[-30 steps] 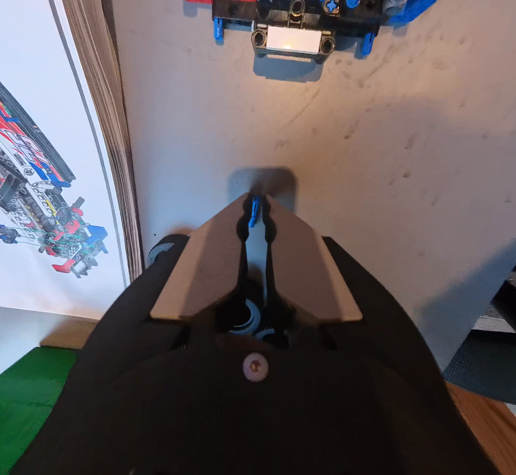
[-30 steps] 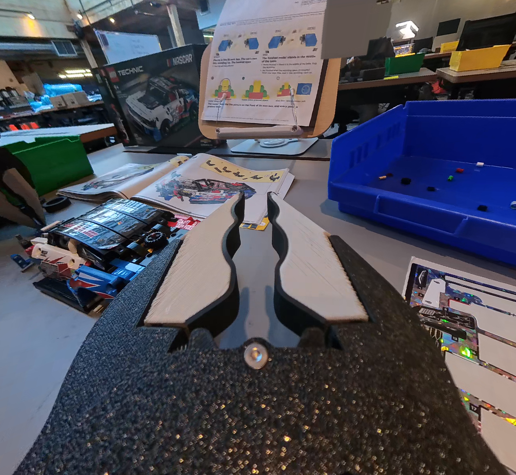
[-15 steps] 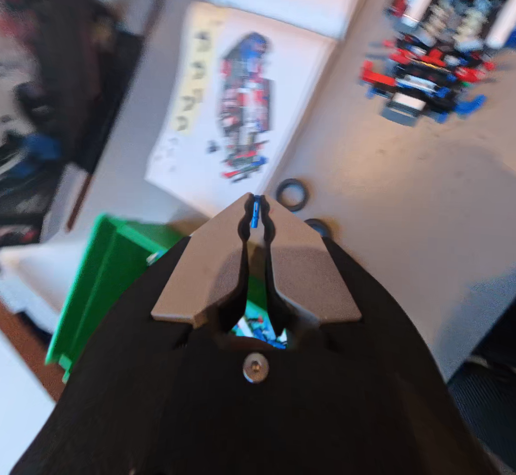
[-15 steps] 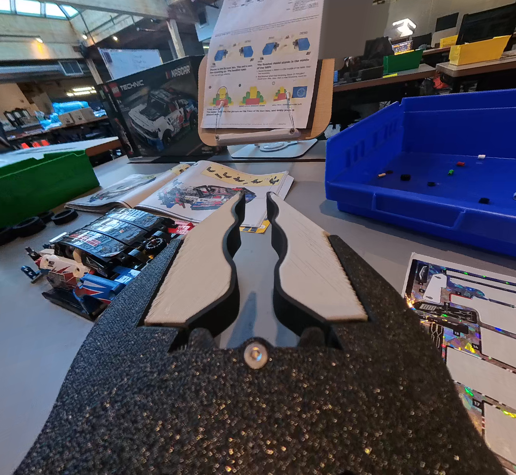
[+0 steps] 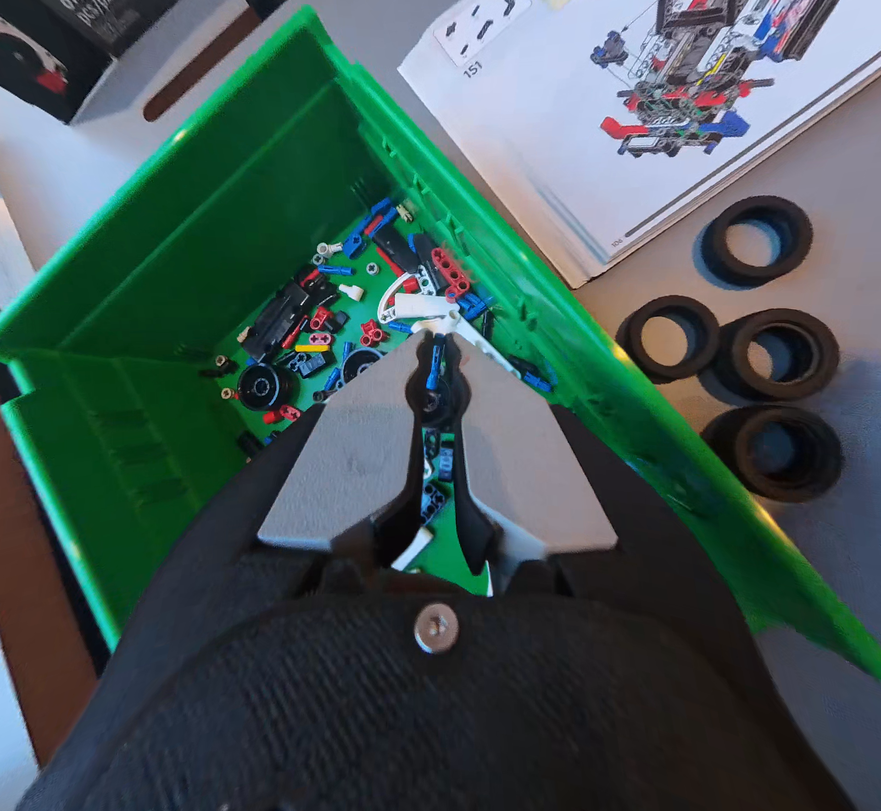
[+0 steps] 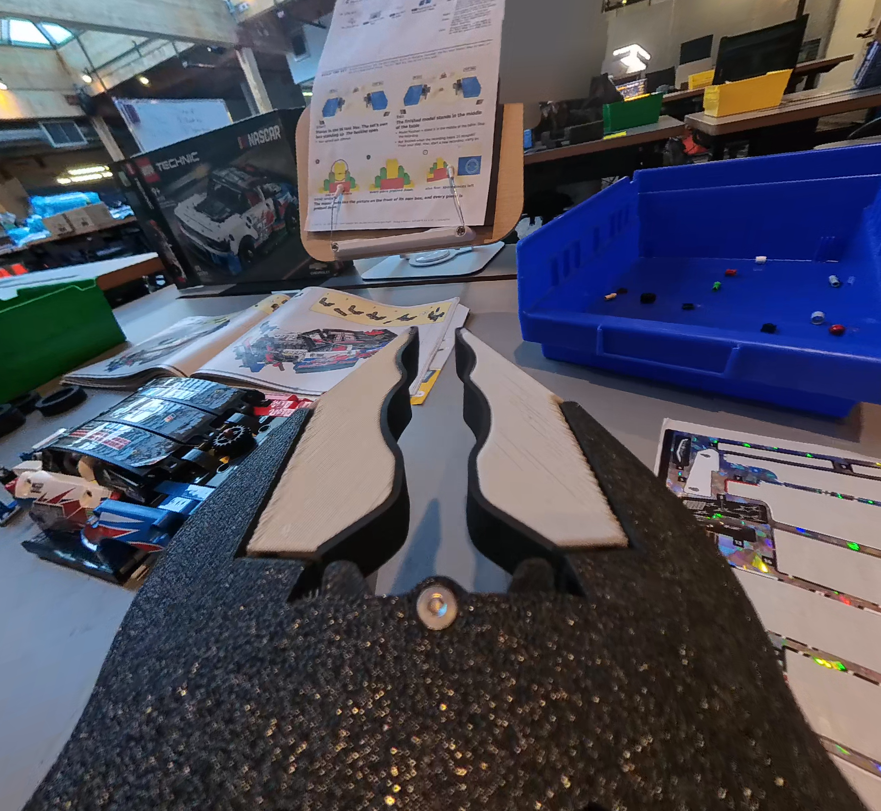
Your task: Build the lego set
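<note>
L fingers (image 5: 469,406) pinched tight on small blue pin (image 5: 435,364), frame centre, over green bin (image 5: 229,197). R gripper (image 6: 436,344) part open, empty. Keep squeeze steady, pin w/ tip exposed, carry to car model (image 6: 138,454) lower left.

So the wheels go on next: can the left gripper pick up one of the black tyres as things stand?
Probably not yet: the left gripper is shut on a blue pin over the green bin; the black tyres lie unobstructed outside it.
</note>
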The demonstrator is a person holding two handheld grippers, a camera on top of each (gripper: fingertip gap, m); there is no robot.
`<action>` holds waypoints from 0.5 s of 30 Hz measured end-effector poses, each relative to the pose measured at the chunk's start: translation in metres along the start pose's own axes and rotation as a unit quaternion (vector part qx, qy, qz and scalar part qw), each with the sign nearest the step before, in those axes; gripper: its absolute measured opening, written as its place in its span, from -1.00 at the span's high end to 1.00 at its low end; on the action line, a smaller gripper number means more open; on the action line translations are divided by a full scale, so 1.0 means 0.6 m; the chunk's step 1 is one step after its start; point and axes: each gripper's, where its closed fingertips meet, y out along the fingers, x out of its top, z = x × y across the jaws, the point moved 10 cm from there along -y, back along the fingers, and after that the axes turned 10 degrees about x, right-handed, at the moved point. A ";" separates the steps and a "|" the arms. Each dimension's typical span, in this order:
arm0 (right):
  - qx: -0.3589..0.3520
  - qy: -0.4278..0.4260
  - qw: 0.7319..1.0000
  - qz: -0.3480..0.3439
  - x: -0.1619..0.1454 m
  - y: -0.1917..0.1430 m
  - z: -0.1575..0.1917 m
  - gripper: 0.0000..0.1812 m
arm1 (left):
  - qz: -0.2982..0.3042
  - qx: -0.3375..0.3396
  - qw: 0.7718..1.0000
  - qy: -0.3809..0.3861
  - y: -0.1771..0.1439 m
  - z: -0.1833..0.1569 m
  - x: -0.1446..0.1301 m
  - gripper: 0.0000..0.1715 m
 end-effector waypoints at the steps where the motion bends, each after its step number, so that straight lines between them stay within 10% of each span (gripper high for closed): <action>1: -0.005 0.003 1.000 -0.001 0.000 0.000 -0.002 0.84 | 0.001 -0.007 1.000 -0.002 0.009 0.001 0.000 0.98; 15: -0.090 -0.070 0.993 0.039 -0.003 0.027 0.004 0.84 | -0.022 -0.071 0.997 -0.027 0.073 0.008 -0.006 0.79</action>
